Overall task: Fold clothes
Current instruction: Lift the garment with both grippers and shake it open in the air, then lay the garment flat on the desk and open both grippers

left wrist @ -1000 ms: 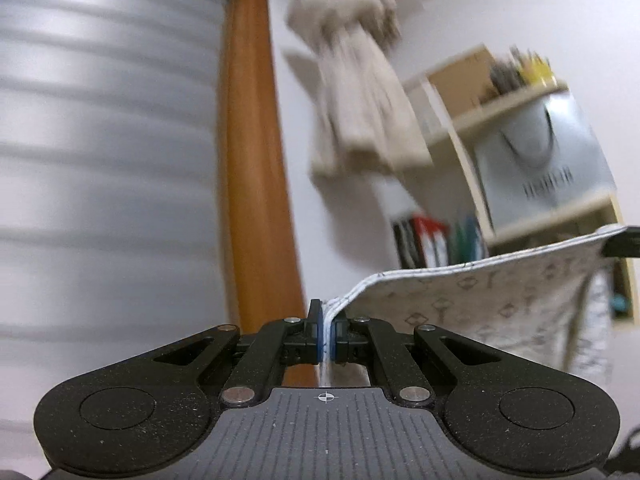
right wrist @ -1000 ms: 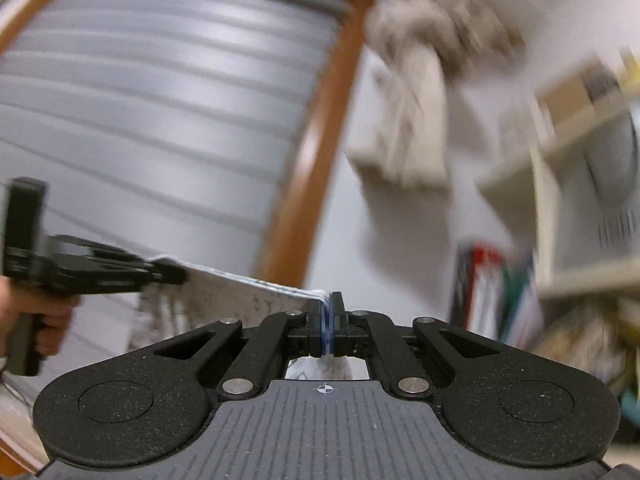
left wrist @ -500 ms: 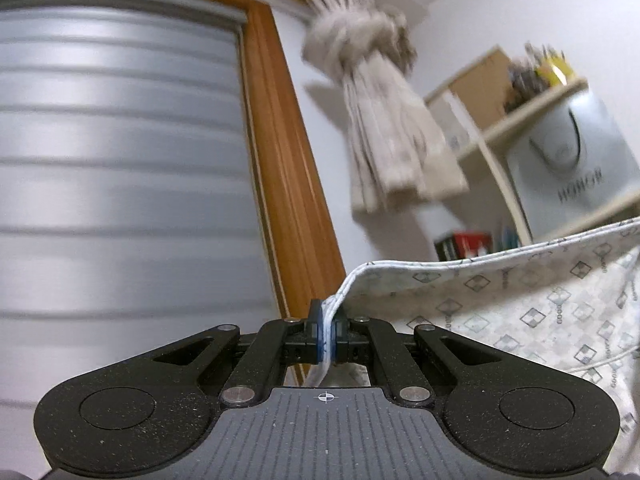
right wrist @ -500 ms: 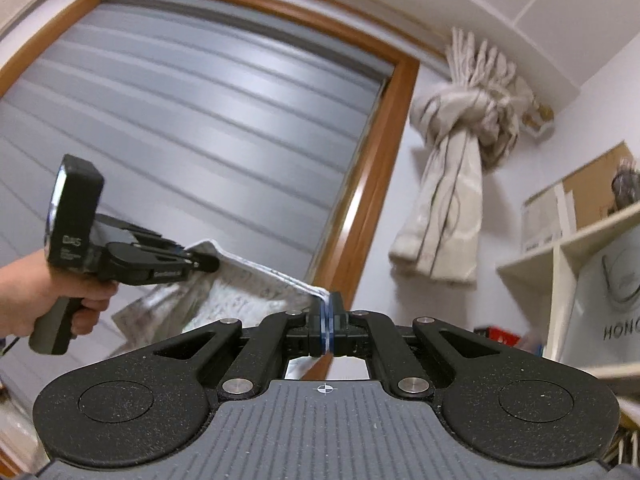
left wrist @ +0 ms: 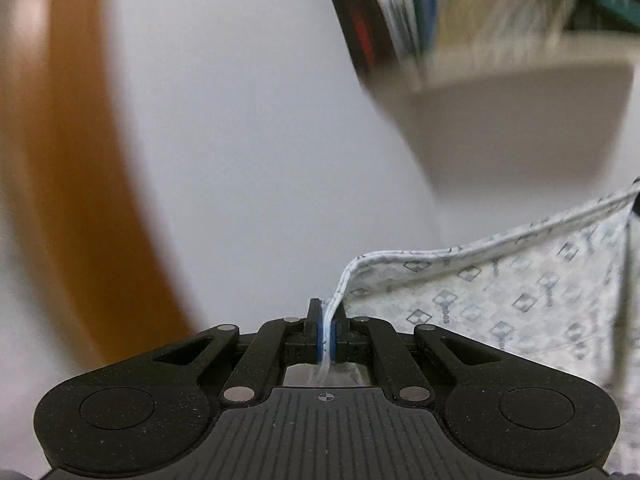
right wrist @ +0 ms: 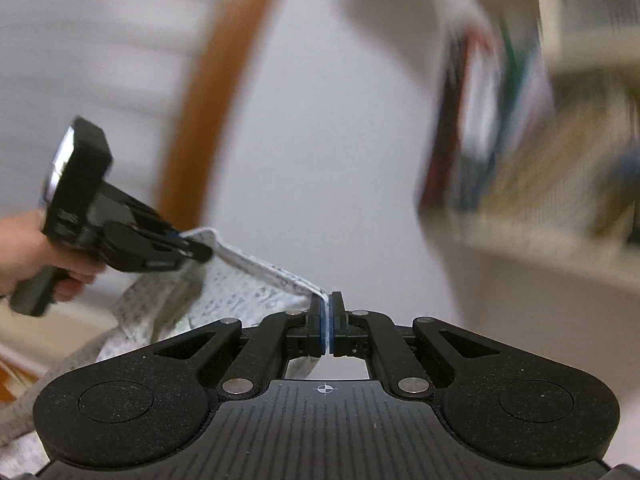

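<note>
Garment: white cloth (left wrist: 500,296) printed with small grey diamond motifs; seen also from the right wrist view (right wrist: 240,292).
Garment position: held in the air between the two tools, its hemmed top edge stretched from one tool to the other, the rest hanging below.
Left gripper (left wrist: 327,334): jaws closed together on the hem at one corner of the cloth; the fabric passes between the blue pads and comes out below them.
Left gripper, outside view (right wrist: 196,254): black tool body tilted, its fingertips pinching the far corner of the cloth; a bare hand (right wrist: 28,256) grips the handle.
Right gripper (right wrist: 327,328): jaws closed on the near corner of the hem, a thin strip of fabric visible between the blue pads.
Cloth run: from the left gripper the hem rises rightward to the edge of the left wrist view.
Background: orange-brown wooden frame (left wrist: 60,184), white wall (left wrist: 240,140), shelf (left wrist: 520,120) with upright books (left wrist: 384,12); all heavily blurred.
Window: grey slatted surface (right wrist: 100,40) left of the frame, blurred.
</note>
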Motion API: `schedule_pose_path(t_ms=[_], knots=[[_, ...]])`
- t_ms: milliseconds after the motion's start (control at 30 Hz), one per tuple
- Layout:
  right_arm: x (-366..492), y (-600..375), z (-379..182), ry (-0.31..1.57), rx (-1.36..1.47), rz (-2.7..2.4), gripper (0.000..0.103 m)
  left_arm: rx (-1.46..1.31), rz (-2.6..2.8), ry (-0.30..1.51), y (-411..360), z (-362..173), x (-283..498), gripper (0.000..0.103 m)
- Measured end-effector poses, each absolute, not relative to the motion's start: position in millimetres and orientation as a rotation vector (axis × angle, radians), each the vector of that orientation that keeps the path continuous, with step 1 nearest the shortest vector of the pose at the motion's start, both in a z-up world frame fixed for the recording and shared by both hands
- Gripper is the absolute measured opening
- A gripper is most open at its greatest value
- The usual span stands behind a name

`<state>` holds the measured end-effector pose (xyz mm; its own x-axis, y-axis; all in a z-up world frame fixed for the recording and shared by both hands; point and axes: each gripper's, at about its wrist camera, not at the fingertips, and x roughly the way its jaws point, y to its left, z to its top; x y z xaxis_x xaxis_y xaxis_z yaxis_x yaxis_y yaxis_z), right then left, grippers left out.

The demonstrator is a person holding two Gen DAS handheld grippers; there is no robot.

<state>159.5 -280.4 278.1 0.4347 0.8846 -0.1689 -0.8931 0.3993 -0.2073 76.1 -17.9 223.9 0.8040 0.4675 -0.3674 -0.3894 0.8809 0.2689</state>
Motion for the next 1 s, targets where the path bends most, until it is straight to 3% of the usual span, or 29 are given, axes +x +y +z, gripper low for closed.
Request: schedule_pose_path(t_ms=[100,200,267,333,400,433,667,733,1000], knots=[[218.8,-246.6,188.6,0.244,-0.321,1.051,0.003,0.133,0.411,0.566,-8.4,156.8,115.4,0.005],[268.7,-220.1,111.3,0.424,-0.335,0.974,0.004,0.082,0.358,0.690,1.1,89.8,154.8,0.020],[286.0,-211.3,84.7,0.501,-0.331,0.947,0.012,0.046,0.325,0.761,7.9,50.5,177.4,0.029],[291.5,-210.7,79.5,0.499,-0.304,0.946,0.028,0.007,0.323,0.755,17.0,49.3,174.0,0.039],[295.5,-211.3,77.3,0.485,-0.274,0.950,0.040,-0.001,0.344,0.744,19.7,56.1,164.4,0.058],[294.3,-210.3,77.9,0.482,-0.261,0.974,0.047,-0.005,0.354,0.739,21.1,59.4,159.6,0.062],[272.3,-197.6,78.8,0.497,-0.190,1.216,0.048,-0.046,0.427,0.700,28.4,90.7,112.0,0.069],[252.6,-189.2,62.0,0.558,-0.220,1.304,0.048,-0.046,0.455,0.686,25.8,101.5,86.3,0.077],[192.1,-173.8,37.4,0.497,-0.380,1.421,0.048,-0.047,0.568,0.628,15.3,145.0,-16.8,0.077]])
